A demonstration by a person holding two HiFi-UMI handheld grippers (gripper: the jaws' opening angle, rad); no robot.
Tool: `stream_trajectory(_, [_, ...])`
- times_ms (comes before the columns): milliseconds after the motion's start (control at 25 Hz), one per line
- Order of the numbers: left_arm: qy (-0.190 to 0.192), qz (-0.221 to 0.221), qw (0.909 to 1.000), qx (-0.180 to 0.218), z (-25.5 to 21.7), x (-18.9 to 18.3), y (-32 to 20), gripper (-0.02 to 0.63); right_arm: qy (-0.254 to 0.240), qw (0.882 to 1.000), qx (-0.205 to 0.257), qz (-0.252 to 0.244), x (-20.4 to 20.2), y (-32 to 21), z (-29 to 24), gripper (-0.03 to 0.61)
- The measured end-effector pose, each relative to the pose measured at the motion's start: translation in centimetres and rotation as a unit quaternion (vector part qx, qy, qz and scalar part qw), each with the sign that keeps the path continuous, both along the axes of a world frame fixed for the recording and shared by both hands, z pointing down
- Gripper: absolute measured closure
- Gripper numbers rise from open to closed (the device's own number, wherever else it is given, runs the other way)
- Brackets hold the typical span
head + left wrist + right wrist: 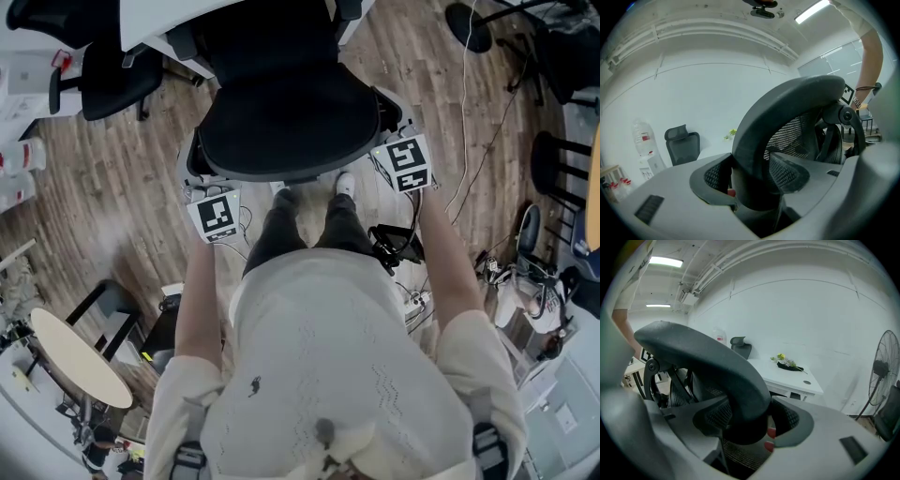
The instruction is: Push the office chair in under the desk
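The black office chair (281, 122) stands right in front of me, its front reaching under the white desk (150, 23). My left gripper (202, 186) is at the left edge of the chair's back and my right gripper (394, 142) at the right edge. In the left gripper view, the thick curved back frame (787, 108) fills the gap of the left gripper (750, 185), both pads against it. The right gripper (750, 427) clasps the frame (703, 352) the same way, with the desk (787, 373) beyond.
A second black chair (108, 80) stands at the left by the desk. A round table (80, 356) is behind me on the left. Cables (469, 169), a stand's base (469, 23) and stools (553, 164) crowd the right; a fan (881, 371) stands there.
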State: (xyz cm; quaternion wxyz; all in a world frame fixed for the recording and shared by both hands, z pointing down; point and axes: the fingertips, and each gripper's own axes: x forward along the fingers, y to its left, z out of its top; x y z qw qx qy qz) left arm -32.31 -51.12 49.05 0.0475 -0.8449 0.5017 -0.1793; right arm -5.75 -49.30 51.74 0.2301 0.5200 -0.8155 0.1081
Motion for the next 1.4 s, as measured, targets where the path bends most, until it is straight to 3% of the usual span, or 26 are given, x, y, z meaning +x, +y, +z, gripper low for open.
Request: stream_trajectory(1400, [-0.016, -0.004, 0.9999, 0.005, 0.7, -2.8, -10.1, 0.342, 0.010, 1.000, 0.006, 0.005, -2.8, -9.8, 0.9, 0.310])
